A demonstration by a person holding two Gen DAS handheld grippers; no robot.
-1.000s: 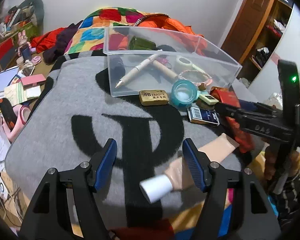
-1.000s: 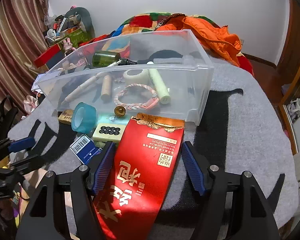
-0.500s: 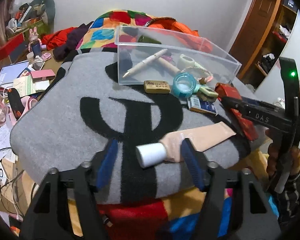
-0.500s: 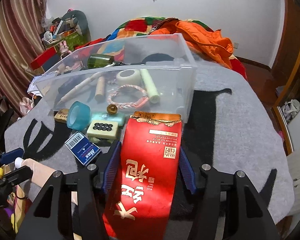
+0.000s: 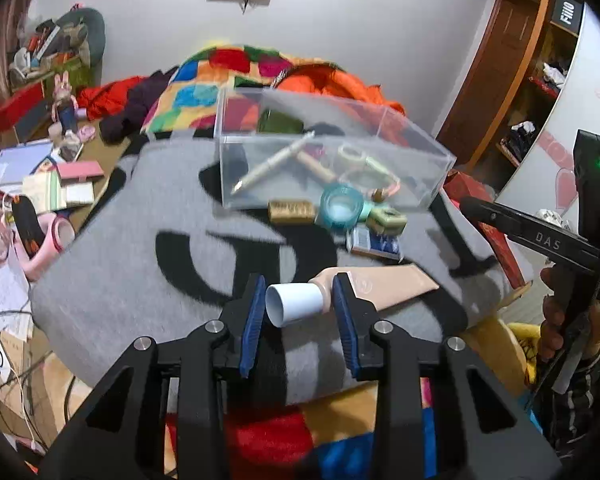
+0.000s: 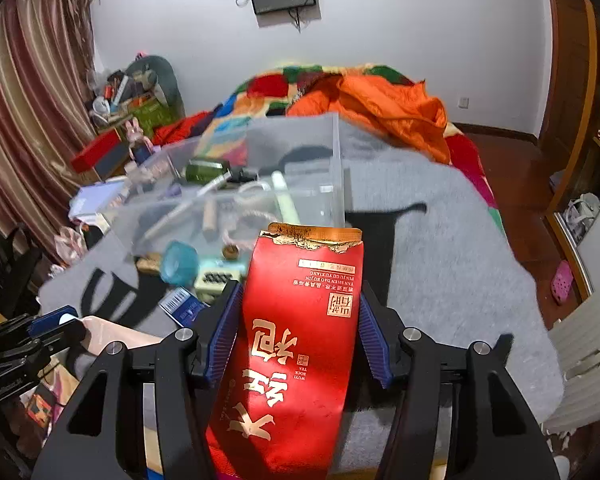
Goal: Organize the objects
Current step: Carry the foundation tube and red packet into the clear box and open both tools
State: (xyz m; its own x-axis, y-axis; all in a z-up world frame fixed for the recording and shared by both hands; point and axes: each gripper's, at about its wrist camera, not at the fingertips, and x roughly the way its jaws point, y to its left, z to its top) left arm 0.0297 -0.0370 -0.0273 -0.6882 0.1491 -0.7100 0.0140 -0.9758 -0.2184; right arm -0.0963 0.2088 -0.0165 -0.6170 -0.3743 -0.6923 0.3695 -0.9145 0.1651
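Our left gripper (image 5: 300, 306), its jaws just closing, pinched the beige tube (image 5: 374, 286) at its white cap above the grey blanket (image 5: 140, 272). Our right gripper (image 6: 298, 330) clamped the red packet (image 6: 296, 344), short of the clear bin (image 6: 300, 168).

We count the things on the grey blanket (image 5: 120, 280)

One clear bin (image 5: 332, 168), one beige tube (image 5: 376, 284), one red packet (image 6: 300, 340), one teal tape roll (image 5: 341, 210), one eraser (image 5: 292, 212), one blue card box (image 5: 374, 244), two grippers.
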